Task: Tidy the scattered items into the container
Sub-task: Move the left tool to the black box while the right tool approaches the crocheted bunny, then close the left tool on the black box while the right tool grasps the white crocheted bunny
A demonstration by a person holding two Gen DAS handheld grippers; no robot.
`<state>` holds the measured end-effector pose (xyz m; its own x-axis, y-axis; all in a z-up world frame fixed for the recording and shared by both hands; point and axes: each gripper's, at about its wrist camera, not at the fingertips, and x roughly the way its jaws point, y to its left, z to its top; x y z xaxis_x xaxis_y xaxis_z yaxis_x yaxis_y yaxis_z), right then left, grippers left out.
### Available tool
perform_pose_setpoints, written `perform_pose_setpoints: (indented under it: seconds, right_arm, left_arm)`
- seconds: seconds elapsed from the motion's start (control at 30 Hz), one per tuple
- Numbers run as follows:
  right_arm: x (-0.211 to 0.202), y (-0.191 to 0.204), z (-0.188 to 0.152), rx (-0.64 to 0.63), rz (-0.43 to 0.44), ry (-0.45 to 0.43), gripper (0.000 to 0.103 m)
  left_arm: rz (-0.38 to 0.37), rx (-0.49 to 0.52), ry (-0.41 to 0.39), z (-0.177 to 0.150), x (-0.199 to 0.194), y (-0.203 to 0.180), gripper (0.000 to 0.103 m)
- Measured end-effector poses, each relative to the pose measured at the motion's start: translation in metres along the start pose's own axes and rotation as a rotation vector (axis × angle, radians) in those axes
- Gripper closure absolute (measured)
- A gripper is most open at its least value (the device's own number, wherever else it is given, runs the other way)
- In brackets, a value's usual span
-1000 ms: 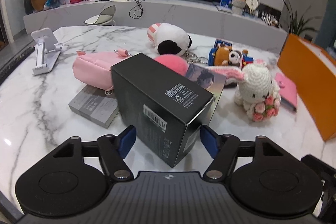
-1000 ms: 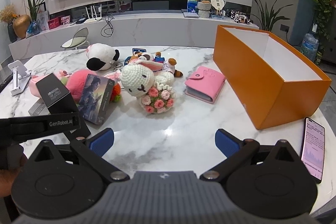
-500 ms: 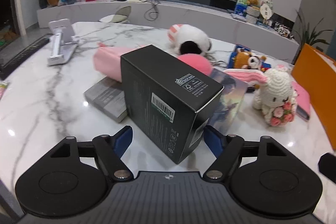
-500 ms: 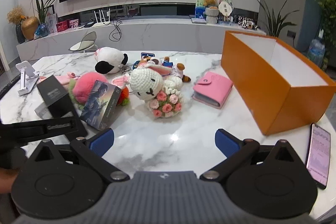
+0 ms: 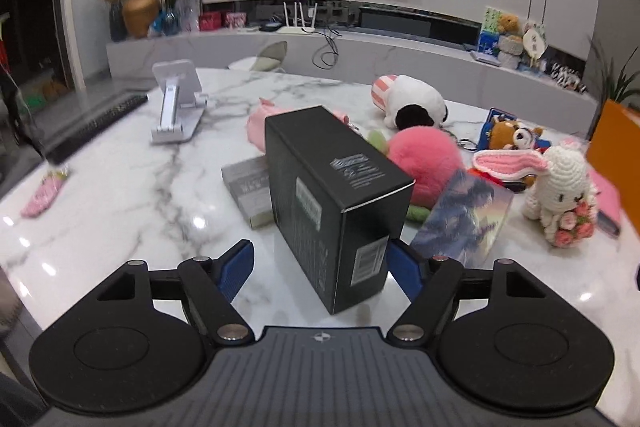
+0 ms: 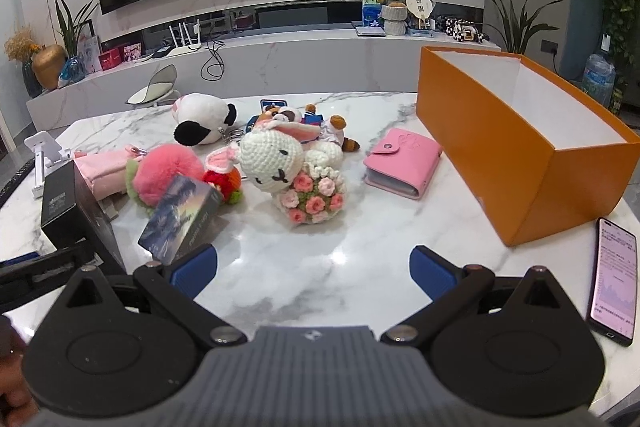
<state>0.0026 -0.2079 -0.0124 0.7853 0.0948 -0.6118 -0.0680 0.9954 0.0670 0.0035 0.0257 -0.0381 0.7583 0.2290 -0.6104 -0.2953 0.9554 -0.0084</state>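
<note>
My left gripper (image 5: 320, 265) has its blue pads around a black box (image 5: 336, 203). The right pad touches the box; a gap shows at the left pad. The box looks lifted off the marble table (image 5: 120, 187). It also shows in the right wrist view (image 6: 76, 211). My right gripper (image 6: 312, 267) is open and empty above the table. The orange container (image 6: 520, 147) stands open at the right. A crochet bunny (image 6: 296, 171), pink plush ball (image 6: 168, 173), picture card box (image 6: 180, 219) and pink wallet (image 6: 404, 163) lie scattered.
A phone (image 6: 614, 275) lies by the table's right edge. A white phone stand (image 5: 176, 107), a grey booklet (image 5: 248, 187), a pink pouch (image 5: 260, 123), a panda plush (image 5: 412, 103) and a bear keychain (image 5: 512, 135) sit on the table. A small pink item (image 5: 44, 195) lies at the left.
The left gripper has risen and tilted with the black box, which has turned between the pads. The right gripper has lifted a little and stays open.
</note>
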Motion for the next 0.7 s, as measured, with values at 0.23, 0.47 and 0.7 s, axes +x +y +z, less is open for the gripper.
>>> perform_pose_setpoints:
  seconds: [0.23,0.47,0.7]
  right_arm:
    - [0.002,-0.005,-0.002,0.009,-0.010,0.014,0.000]
    - [-0.001,0.001,-0.004,-0.032,0.004,-0.013,0.000]
    - [-0.013,-0.006,-0.005,0.021,0.042,-0.133,0.003]
  left_arm:
    - [0.030,0.061,-0.044,-0.003,0.009,-0.026,0.016]
    - [0.062,0.025,-0.062,-0.001,0.019,-0.015,0.023]
    - [0.006,-0.014,-0.045,0.000,0.014,0.013,0.038]
